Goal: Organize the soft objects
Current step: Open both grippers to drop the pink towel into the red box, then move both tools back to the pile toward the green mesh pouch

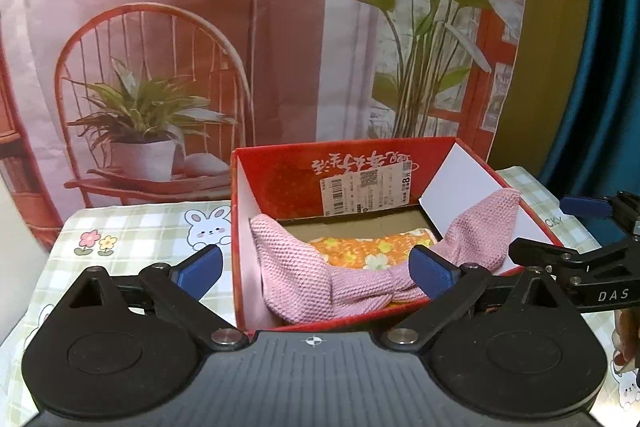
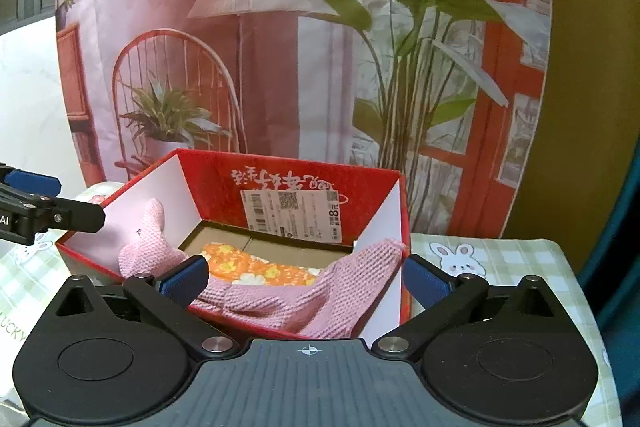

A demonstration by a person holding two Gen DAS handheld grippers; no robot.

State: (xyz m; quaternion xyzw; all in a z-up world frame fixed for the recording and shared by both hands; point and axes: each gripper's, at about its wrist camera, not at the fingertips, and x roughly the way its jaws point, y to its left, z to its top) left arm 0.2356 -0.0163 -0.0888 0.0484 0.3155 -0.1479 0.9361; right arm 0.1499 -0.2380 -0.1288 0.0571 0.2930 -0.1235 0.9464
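A red cardboard box [image 1: 288, 183] [image 2: 216, 187] stands open on the table. In it lies an orange floral cloth [image 1: 360, 251] [image 2: 256, 269]. A pink knitted cloth [image 1: 352, 291] [image 2: 280, 303] is draped over it, its ends hanging up on the box's side walls. My left gripper [image 1: 316, 271] is open just before the box's near wall, with its pads apart from the cloth. My right gripper [image 2: 306, 283] is open too, above the box's near right corner, and holds nothing. Each gripper also shows at the edge of the other's view.
The table wears a green checked cloth with rabbit prints [image 1: 140, 227] [image 2: 500, 259]. Right behind the box hangs a printed backdrop [image 1: 256, 27] of a lamp, a chair and plants. A teal curtain [image 1: 600, 67] is at the far right. A barcode label [image 1: 368, 195] is stuck on the box's back wall.
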